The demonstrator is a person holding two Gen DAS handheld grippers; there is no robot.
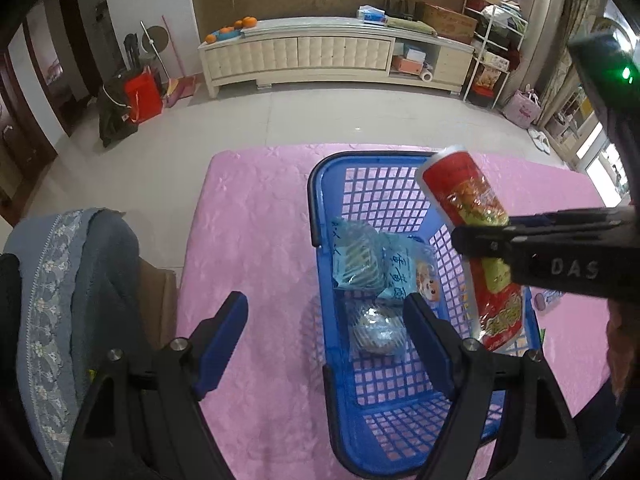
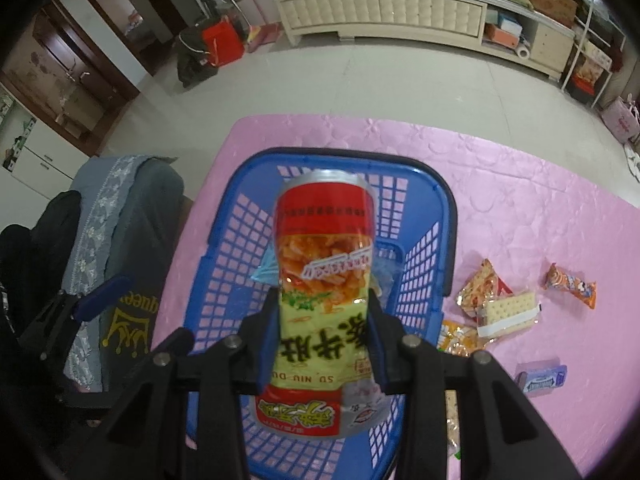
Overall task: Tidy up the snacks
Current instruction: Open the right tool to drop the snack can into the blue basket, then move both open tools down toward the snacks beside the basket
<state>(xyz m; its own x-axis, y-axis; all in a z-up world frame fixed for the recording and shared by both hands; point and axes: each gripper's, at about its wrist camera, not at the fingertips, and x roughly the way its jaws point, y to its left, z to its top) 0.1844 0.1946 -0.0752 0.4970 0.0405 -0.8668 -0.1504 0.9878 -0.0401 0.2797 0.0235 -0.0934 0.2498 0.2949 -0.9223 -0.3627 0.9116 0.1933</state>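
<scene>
Right gripper [image 2: 320, 336]: pinches a long red-and-yellow snack packet [image 2: 324, 304] at mid-length, blue pads on both its sides, packet pointing away and tilted over the basket.
Left gripper [image 1: 326, 340]: jaws spread, nothing between them; one finger [image 1: 222, 344] over the cloth, the other over the basket's inside.
Pink tablecloth [image 1: 256, 240]: covers the table under everything.
Blue basket [image 1: 320, 184]: mesh-walled, on the cloth, below the held packet.
Basket contents: two pale blue packets [image 1: 356, 260] and a silvery wrapped one [image 1: 378, 332] on the floor.
Loose snacks [image 2: 504, 312]: several on the cloth right of the basket, among them a cracker pack and an orange wrapper [image 2: 572, 284].
Chair [image 1: 72, 300]: draped in grey-blue fabric, at the table's left edge.
</scene>
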